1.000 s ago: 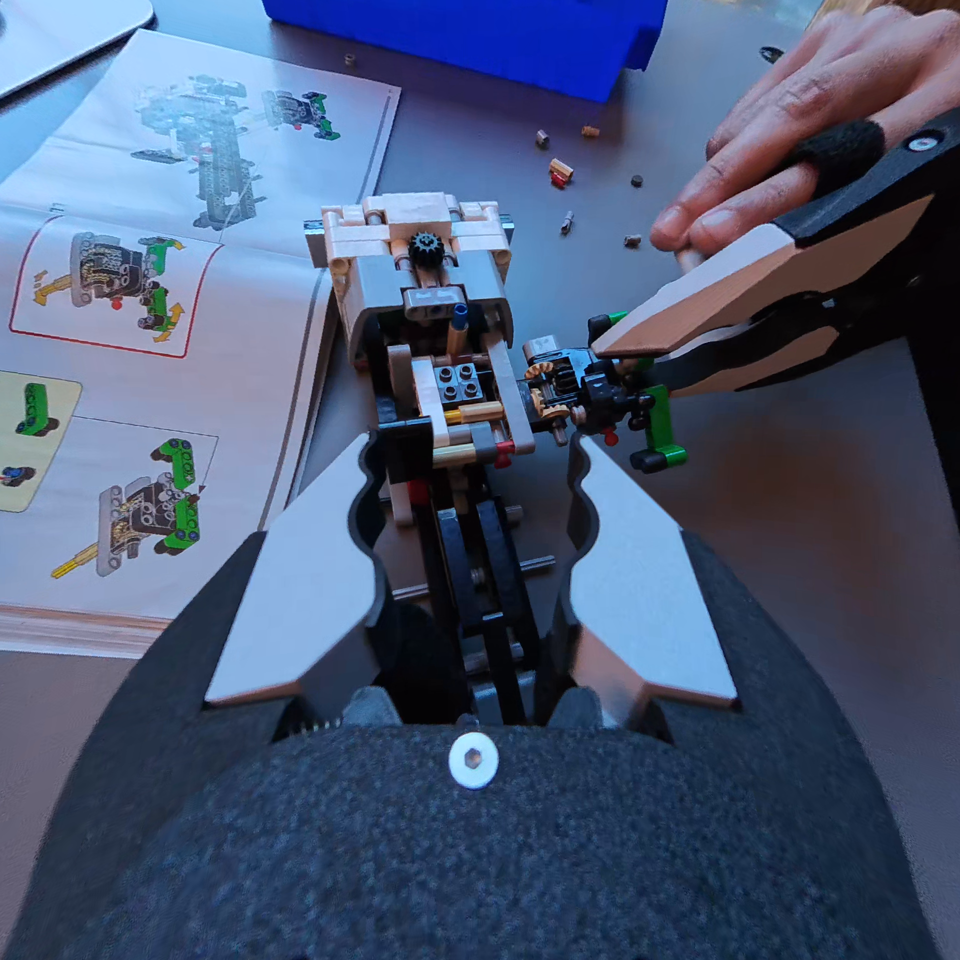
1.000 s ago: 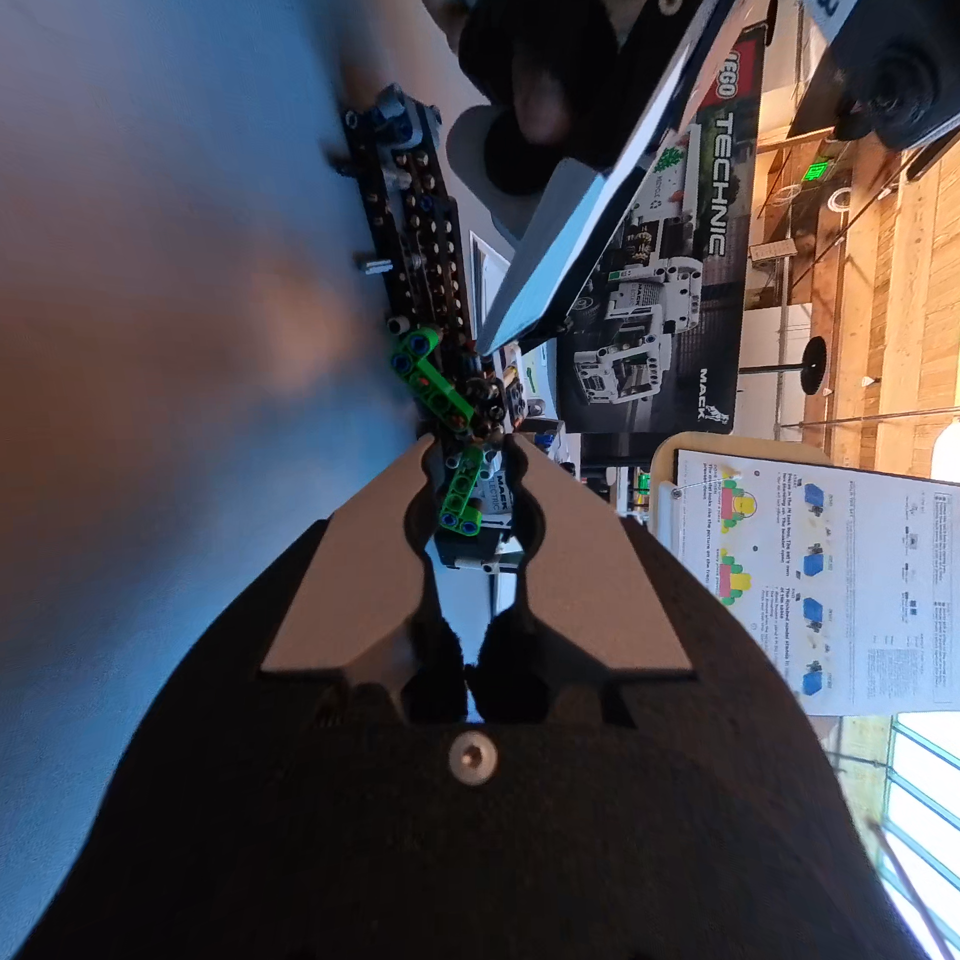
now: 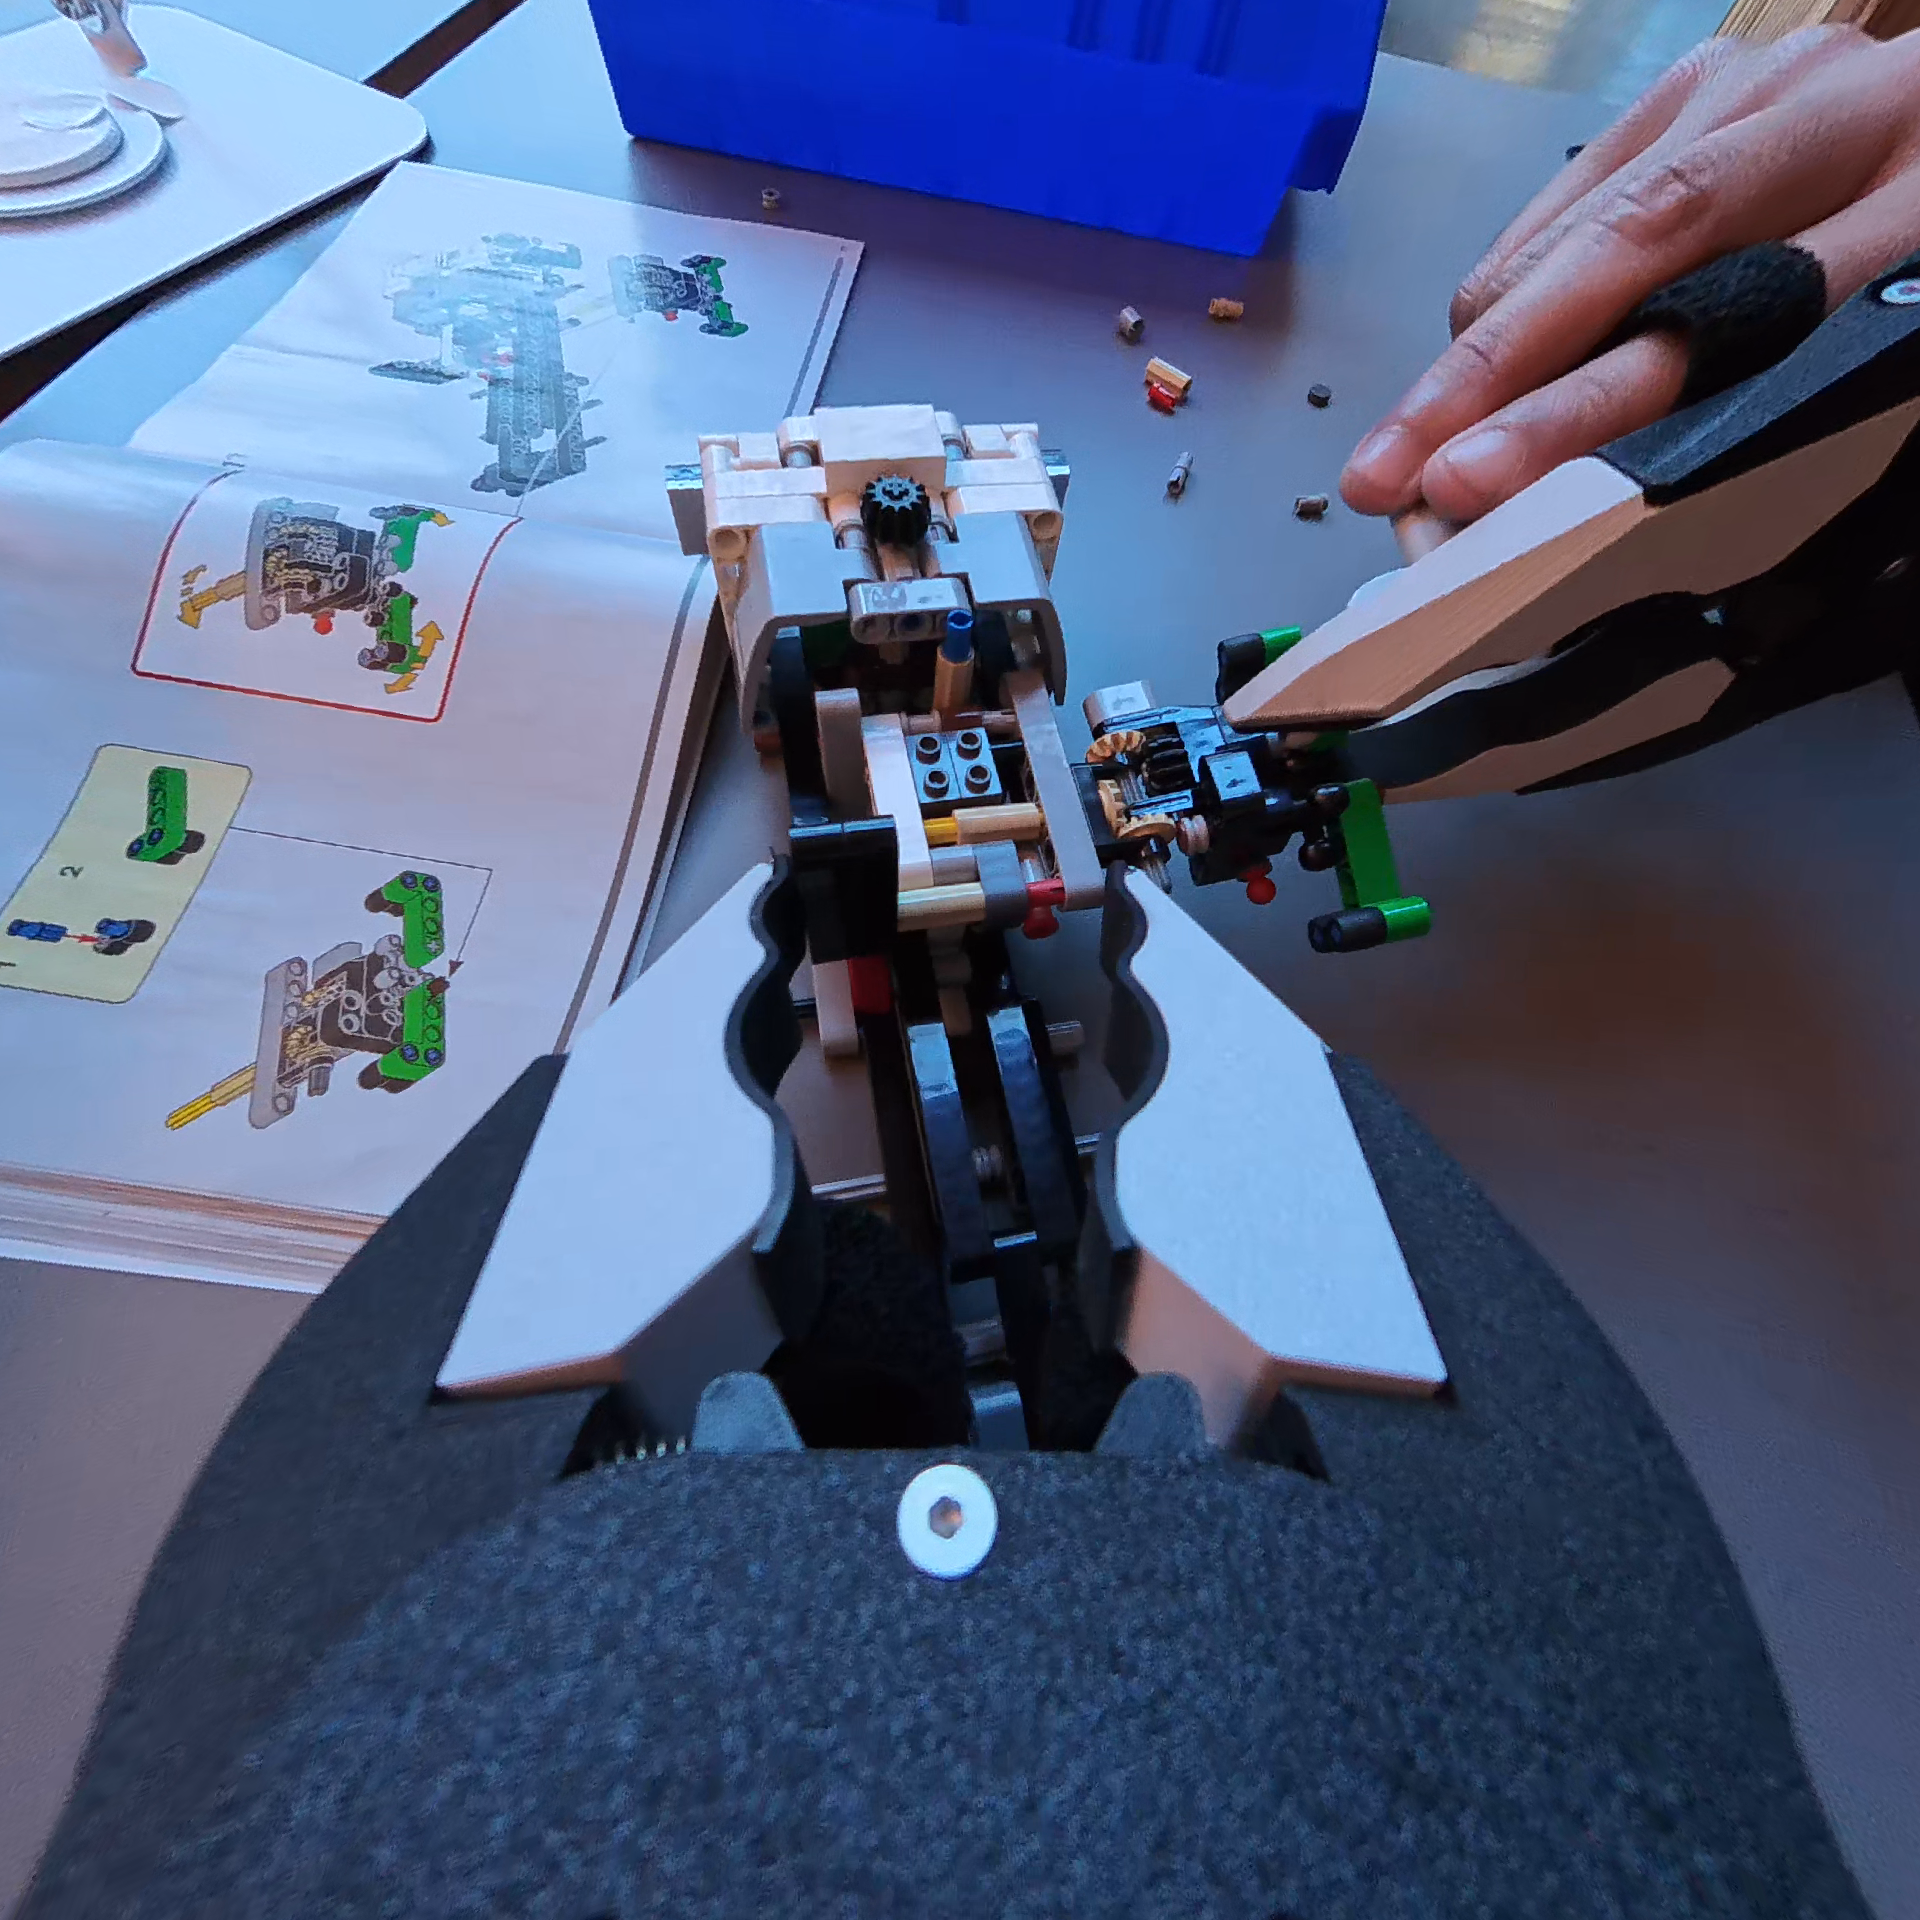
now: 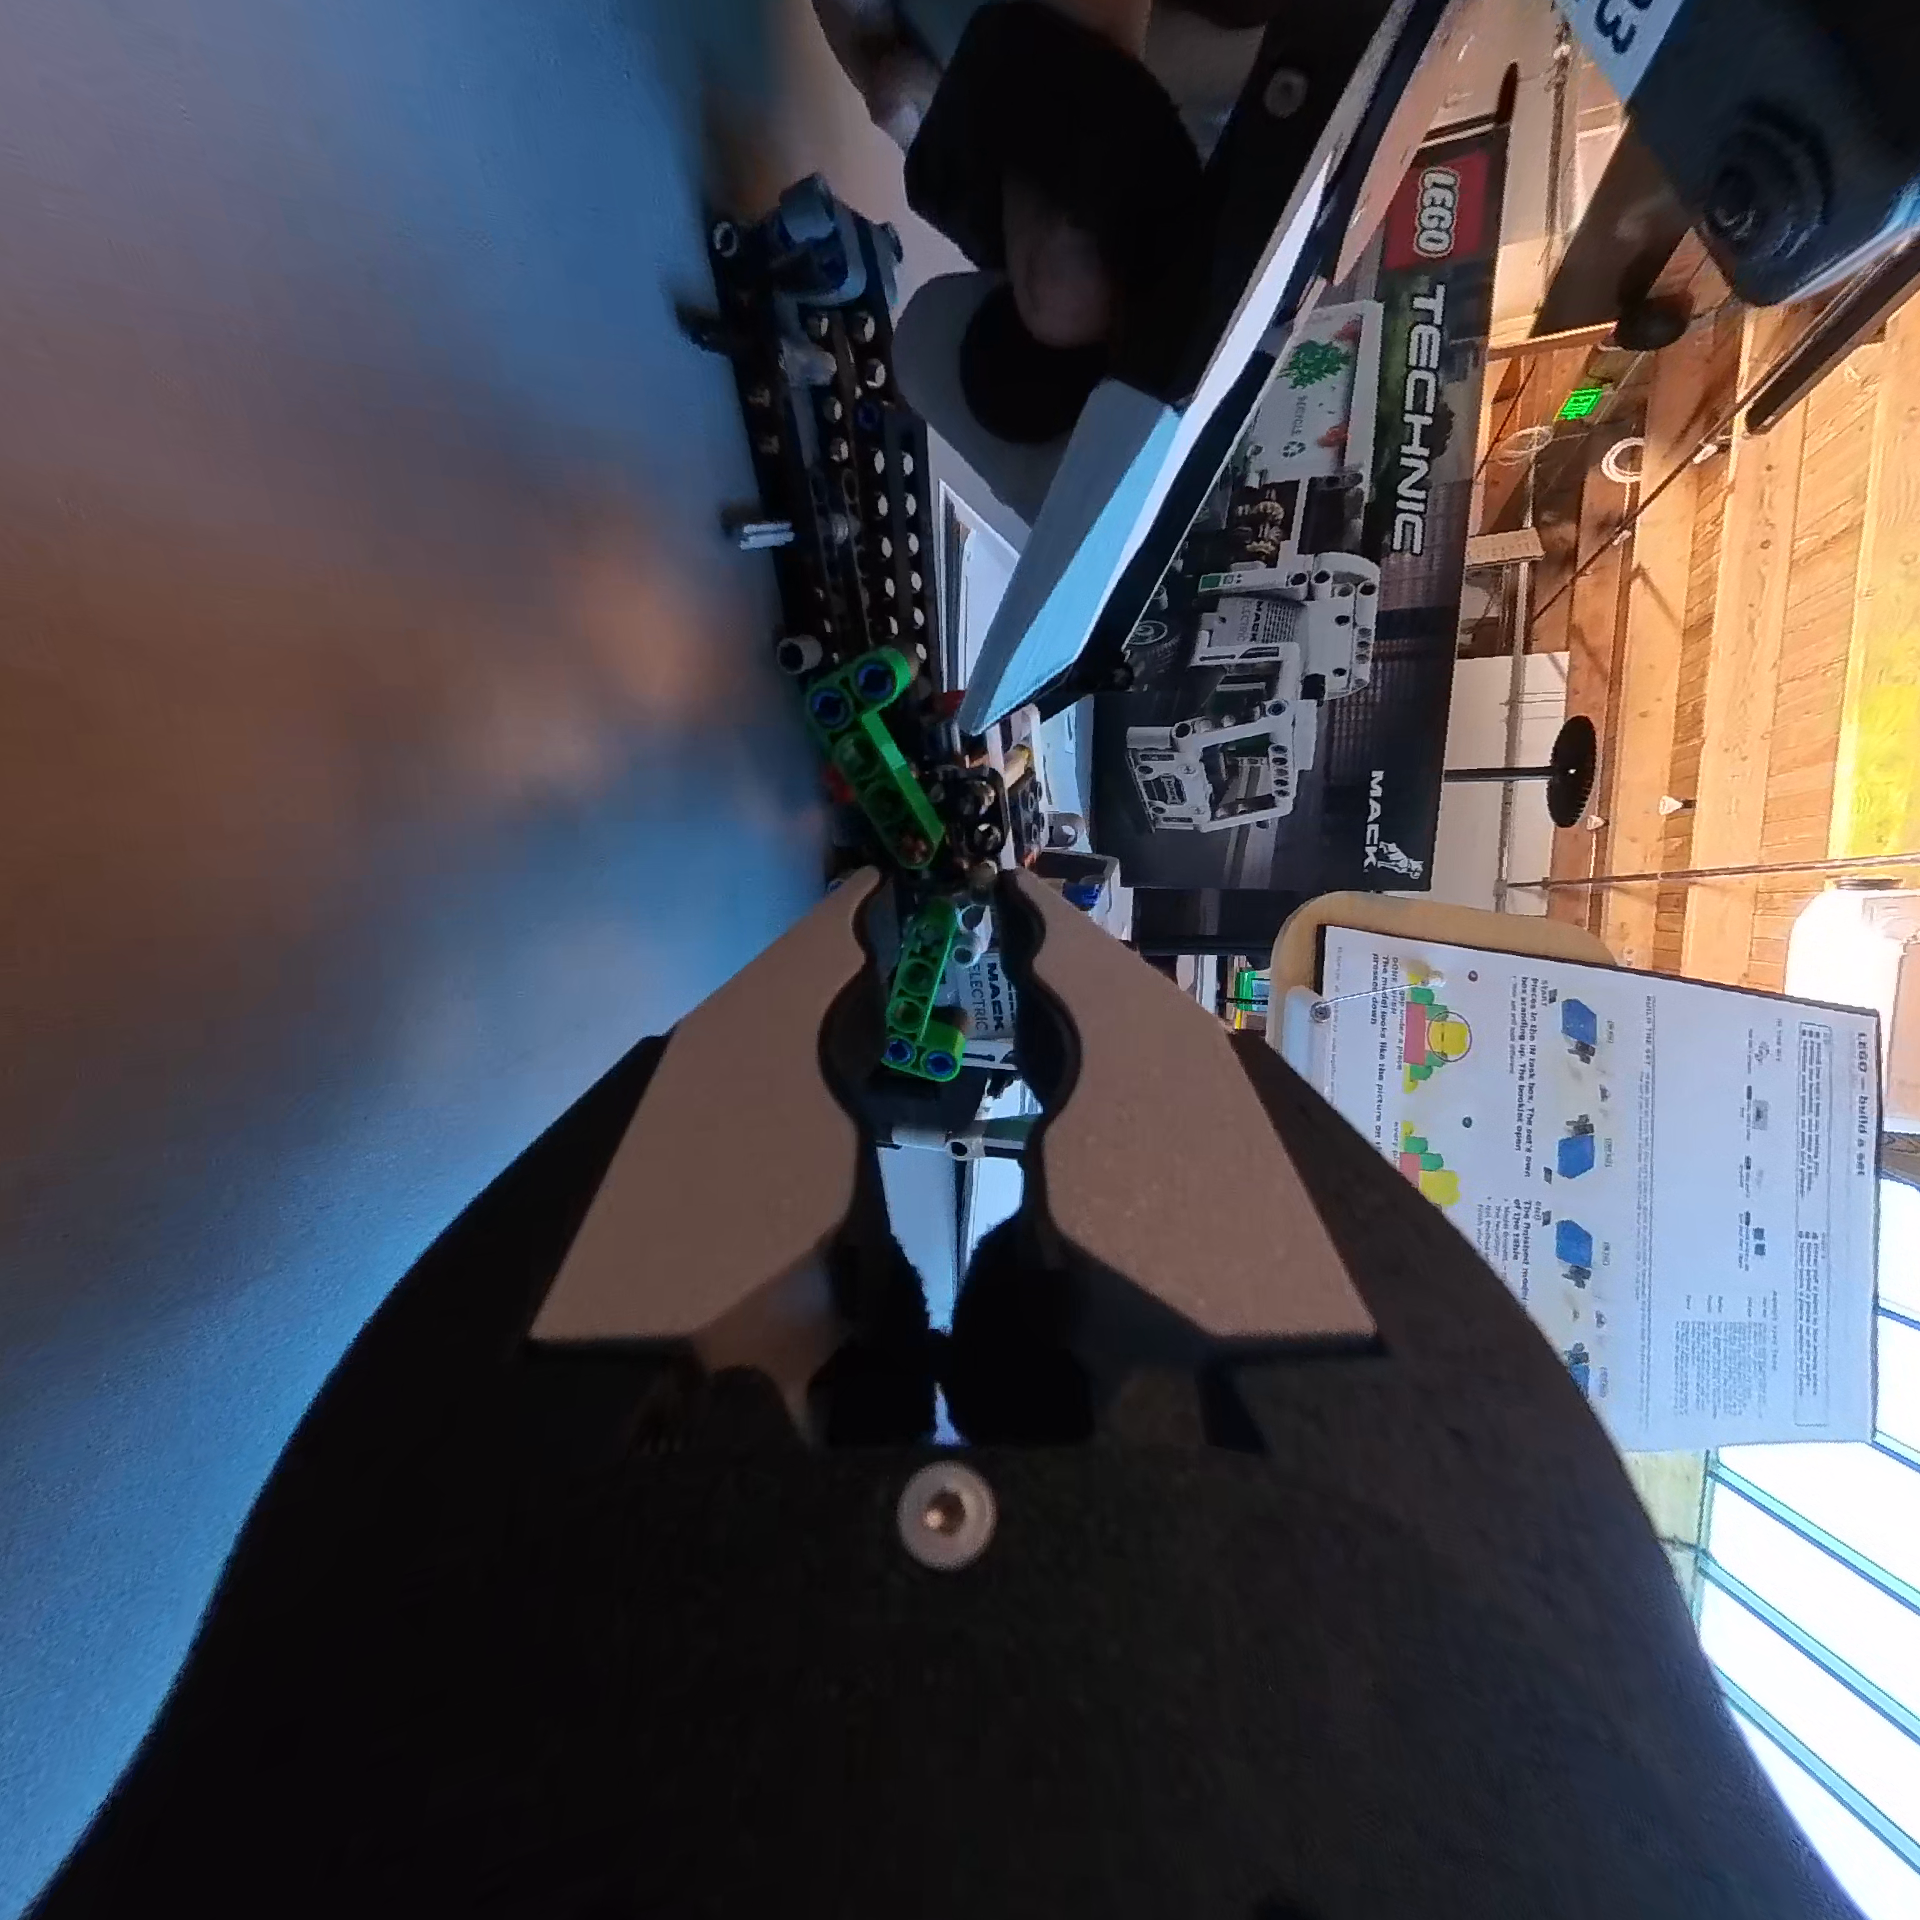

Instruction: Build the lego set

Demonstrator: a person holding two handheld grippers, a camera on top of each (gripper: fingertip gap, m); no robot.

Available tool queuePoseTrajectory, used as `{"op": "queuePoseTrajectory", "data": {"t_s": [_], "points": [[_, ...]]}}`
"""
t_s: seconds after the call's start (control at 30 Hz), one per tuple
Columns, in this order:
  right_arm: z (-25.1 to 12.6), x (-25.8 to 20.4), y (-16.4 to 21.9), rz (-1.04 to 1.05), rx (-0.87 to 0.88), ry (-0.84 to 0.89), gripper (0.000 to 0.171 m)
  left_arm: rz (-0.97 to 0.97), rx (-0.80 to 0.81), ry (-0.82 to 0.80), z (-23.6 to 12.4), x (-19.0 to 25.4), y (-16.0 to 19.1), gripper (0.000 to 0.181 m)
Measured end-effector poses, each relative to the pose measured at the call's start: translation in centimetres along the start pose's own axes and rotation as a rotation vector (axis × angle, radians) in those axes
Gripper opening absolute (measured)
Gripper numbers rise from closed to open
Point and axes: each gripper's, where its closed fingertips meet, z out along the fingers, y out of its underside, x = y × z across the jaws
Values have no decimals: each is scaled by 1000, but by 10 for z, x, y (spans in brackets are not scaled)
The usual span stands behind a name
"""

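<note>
Closest to us, our left gripper has its fingers squeezed on the long truck frame, which lies on the dark bench. Just to its right, our right gripper pinches a small black and green gear piece that touches the frame's side. Farther off lie the open instruction book, some loose bits and a blue bin

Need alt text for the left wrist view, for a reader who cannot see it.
The left gripper clamps a partly built truck chassis on a dark table, while the right gripper presses a black-and-green gear module against its side. An open instruction booklet lies left.
</note>
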Motion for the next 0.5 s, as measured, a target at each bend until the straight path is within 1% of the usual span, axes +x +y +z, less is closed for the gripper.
{"op": "queuePoseTrajectory", "data": {"t_s": [0.03,0.23,0.4,0.5], "points": [[0,0,0,3,-1,1,17,-3,2,1,0,0,0,56],[0,1,-1,34,4,9,17,-17,16,13,0,0,0,56],[-1,2,-2,115,31,-3,17,-15,24,27,-1,0,0,56],[-2,0,-3,143,51,-31,21,-24,28,33,-1,-1,-1,56]]}}
